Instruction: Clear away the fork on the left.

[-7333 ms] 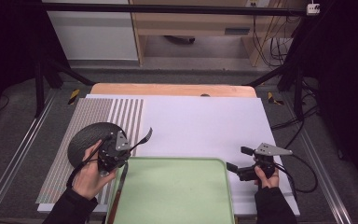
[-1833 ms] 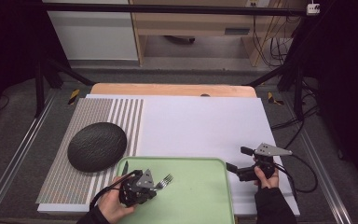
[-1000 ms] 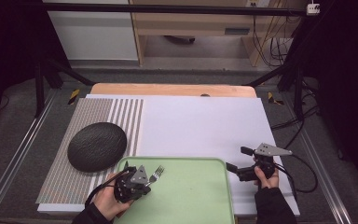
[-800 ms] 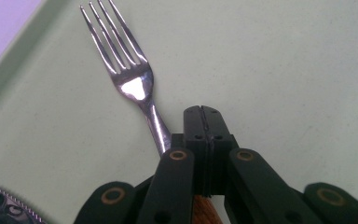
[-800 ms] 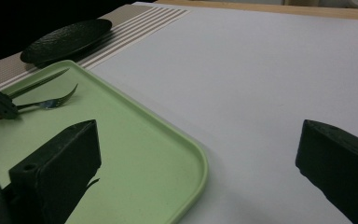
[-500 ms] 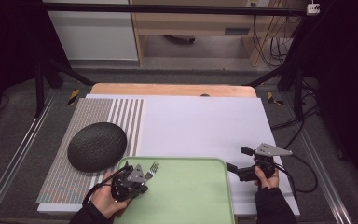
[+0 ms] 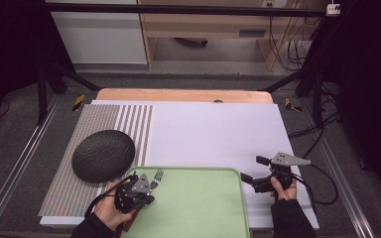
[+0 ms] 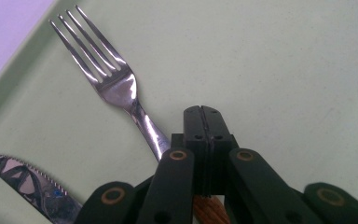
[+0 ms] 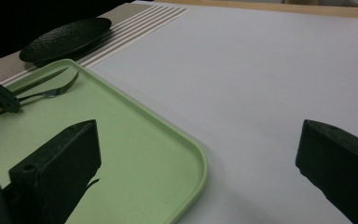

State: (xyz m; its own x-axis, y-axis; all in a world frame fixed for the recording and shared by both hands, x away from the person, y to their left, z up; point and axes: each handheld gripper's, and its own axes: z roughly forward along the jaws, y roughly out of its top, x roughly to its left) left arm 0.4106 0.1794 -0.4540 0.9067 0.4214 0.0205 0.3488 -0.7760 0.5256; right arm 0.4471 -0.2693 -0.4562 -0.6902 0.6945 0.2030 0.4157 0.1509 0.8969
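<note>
Steel fork (image 8: 116,91), handle hidden behind left tool (image 8: 203,116) — knife (image 8: 25,184) cropped

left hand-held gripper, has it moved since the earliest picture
Yes. The left hand-held gripper went from beside the black plate toward the person, onto the green tray, carrying the fork.

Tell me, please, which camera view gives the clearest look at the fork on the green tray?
The left gripper view shows the fork best: tines and neck are sharp and close, lying on the green tray beside a knife. The high view shows it small at the tray's near left corner; the right gripper view shows it distant and low.
</note>
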